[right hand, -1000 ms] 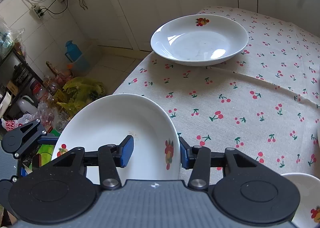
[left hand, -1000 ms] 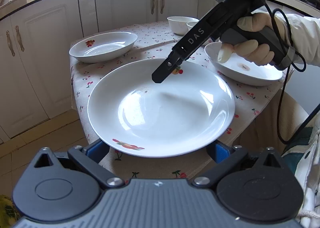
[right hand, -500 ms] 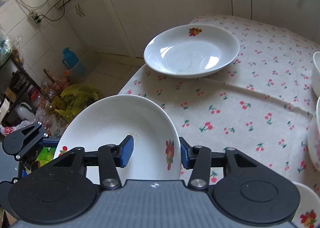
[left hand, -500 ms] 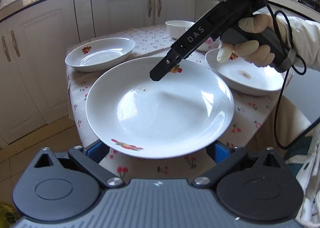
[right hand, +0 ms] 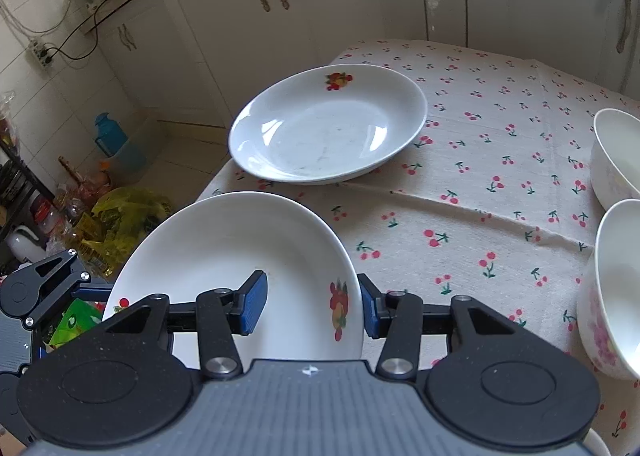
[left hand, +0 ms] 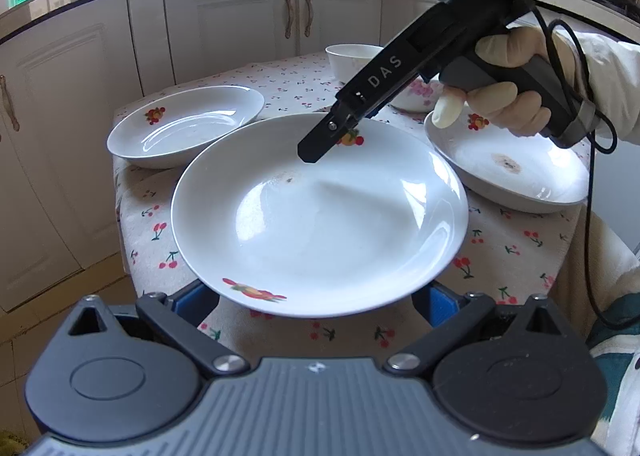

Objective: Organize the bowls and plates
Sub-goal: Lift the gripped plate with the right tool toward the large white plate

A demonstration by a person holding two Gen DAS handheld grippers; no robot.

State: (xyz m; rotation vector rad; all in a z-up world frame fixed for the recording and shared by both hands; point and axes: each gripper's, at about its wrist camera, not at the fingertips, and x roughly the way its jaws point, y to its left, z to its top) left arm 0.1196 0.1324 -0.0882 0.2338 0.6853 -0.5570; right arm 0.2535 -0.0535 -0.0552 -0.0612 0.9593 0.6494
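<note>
A white deep plate [left hand: 320, 223] with fruit prints hangs above the table's near corner, held from two sides. My right gripper [right hand: 312, 304] is shut on its rim at the fruit print, one blue pad inside the plate and one outside. In the left wrist view that right gripper [left hand: 320, 143] reaches in from the upper right, held by a gloved hand [left hand: 504, 95]. My left gripper [left hand: 316, 296] stands wide, its blue pads against the near rim on both sides. A second plate [right hand: 328, 123] lies at the table's left end, and a third plate [left hand: 508, 171] with a brown stain lies on the right.
The table [right hand: 480, 175] wears a cherry-print cloth. Two white bowls [right hand: 616, 151] [right hand: 612, 288] stand at its right side. White cabinets [left hand: 240, 15] run close behind. Bags and bottles [right hand: 112, 223] clutter the floor to the left of the table.
Both grippers have carried the plate together farther over the table. The bowls have come into the right wrist view. Neither grip has changed.
</note>
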